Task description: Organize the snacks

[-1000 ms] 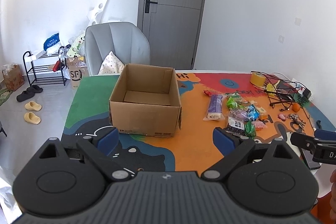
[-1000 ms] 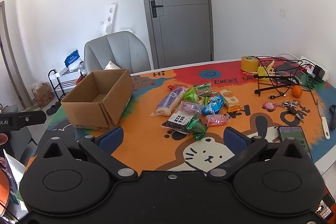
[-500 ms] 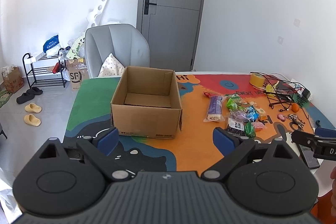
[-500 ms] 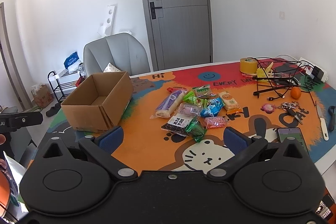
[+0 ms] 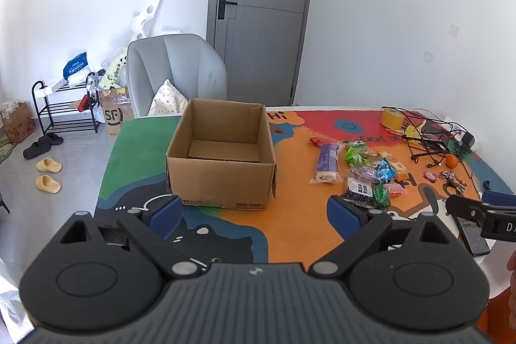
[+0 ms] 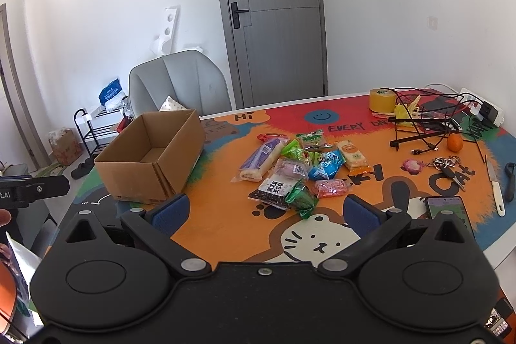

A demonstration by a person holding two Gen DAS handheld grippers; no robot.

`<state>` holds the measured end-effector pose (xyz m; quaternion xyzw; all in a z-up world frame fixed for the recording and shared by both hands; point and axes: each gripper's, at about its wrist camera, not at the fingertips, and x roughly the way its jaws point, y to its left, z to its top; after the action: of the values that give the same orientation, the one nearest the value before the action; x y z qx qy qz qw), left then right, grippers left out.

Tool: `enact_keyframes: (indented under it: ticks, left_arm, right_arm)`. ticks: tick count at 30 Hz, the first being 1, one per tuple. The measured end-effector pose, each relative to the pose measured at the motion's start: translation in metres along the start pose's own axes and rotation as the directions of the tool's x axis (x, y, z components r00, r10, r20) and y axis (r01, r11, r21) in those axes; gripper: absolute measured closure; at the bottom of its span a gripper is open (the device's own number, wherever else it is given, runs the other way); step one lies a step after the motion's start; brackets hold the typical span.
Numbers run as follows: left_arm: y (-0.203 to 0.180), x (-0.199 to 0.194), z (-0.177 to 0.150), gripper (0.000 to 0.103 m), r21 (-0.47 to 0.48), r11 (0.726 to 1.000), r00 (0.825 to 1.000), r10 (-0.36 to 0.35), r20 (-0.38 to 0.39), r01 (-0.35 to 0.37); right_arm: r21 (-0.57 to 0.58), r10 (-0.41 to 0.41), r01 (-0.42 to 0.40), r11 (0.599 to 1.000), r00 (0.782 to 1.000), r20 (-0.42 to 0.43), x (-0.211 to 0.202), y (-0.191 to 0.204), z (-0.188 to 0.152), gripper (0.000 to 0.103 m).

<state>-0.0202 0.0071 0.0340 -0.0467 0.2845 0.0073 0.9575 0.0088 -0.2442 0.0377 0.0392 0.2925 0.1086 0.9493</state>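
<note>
An open, empty cardboard box [image 5: 222, 170] [image 6: 151, 157] stands on the colourful table mat. To its right lies a heap of several snack packets [image 5: 364, 173] [image 6: 300, 170], among them a long purple-wrapped roll [image 6: 259, 162], a black-and-white pack [image 6: 274, 191] and a blue pack [image 6: 325, 169]. My left gripper [image 5: 254, 215] hovers open above the near table edge, just short of the box. My right gripper [image 6: 264, 211] hangs open in front of the snack heap, nothing between its fingers.
At the right end of the table lie a tape roll [image 6: 382, 99], a black wire rack with cables [image 6: 429, 121], an orange [image 6: 454, 143], keys [image 6: 446, 165], a knife [image 6: 496, 192] and a phone [image 6: 450, 208]. A grey chair [image 5: 174, 73] stands behind the table, a shoe rack [image 5: 64, 108] at the left.
Both grippers have pulled back and risen slightly, so box and snacks look a little farther away. Both stay open; nothing on the table has moved.
</note>
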Motion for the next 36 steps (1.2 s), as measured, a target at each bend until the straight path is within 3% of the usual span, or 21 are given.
enact_keyframes:
  ticks: [14, 31, 36]
  left_arm:
    - [0.006, 0.021, 0.002, 0.007, -0.003, 1.0, 0.999, 0.026, -0.022, -0.026]
    - [-0.032, 0.092, 0.008, 0.007, -0.012, 0.999, 0.996, -0.053, -0.071, 0.053]
    - [-0.05, 0.105, 0.013, 0.008, 0.006, 0.997, 0.995, -0.078, -0.064, 0.078]
  right_arm:
    - [-0.001, 0.005, -0.005, 1.0, 0.999, -0.035, 0.02, -0.01, 0.001, 0.0]
    - [0.041, 0.013, -0.009, 0.999, 0.996, -0.091, 0.08, -0.05, -0.004, 0.0]
    - [0.049, 0.03, -0.025, 0.998, 0.995, -0.094, 0.093, -0.058, -0.001, 0.009]
